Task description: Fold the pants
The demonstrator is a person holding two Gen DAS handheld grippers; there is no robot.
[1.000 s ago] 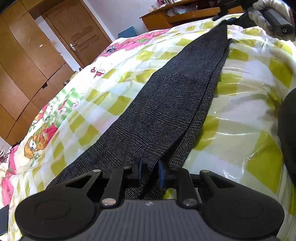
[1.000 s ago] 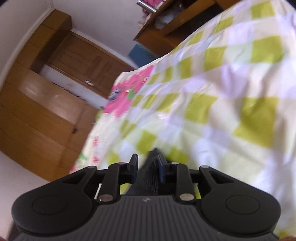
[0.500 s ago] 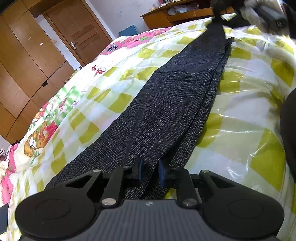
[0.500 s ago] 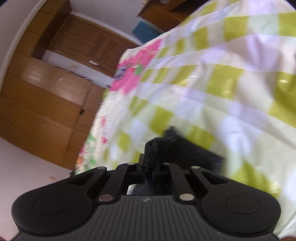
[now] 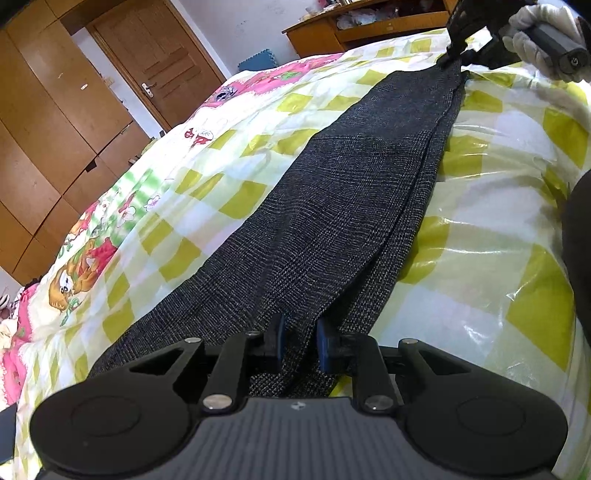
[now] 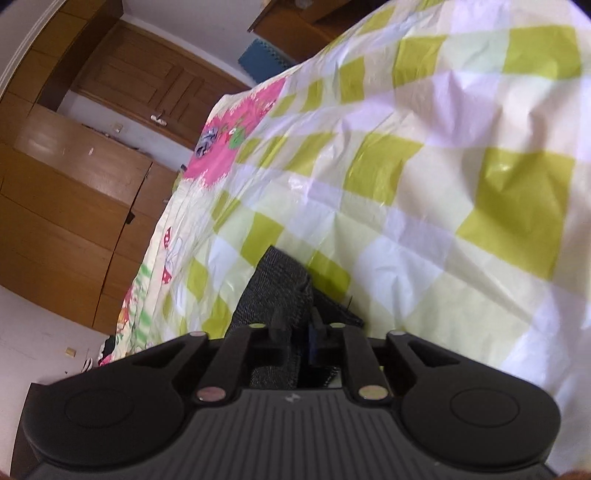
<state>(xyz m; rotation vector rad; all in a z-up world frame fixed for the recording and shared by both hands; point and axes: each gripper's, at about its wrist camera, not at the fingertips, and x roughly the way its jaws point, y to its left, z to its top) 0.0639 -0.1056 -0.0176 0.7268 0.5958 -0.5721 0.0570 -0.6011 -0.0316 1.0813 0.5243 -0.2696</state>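
Observation:
Dark grey pants lie stretched lengthwise on a bed with a yellow-green checked sheet. My left gripper is shut on their near end, with fabric pinched between the blue pads. At the far end, a gloved hand holds my right gripper, whose tip meets the pants' far edge. In the right wrist view the right gripper has a bunched fold of the pants between its fingers. Its jaws are opening, but the fabric still fills the gap.
Wooden wardrobes and a door stand beyond the bed's left side. A wooden desk is at the far end. A dark shape juts in at the right edge. The bed sheet stretches wide to the right of the pants.
The right gripper has tipped downward and shifted a little, and more of the pants' end now bunches up between its fingers. The left gripper and the near end have not moved.

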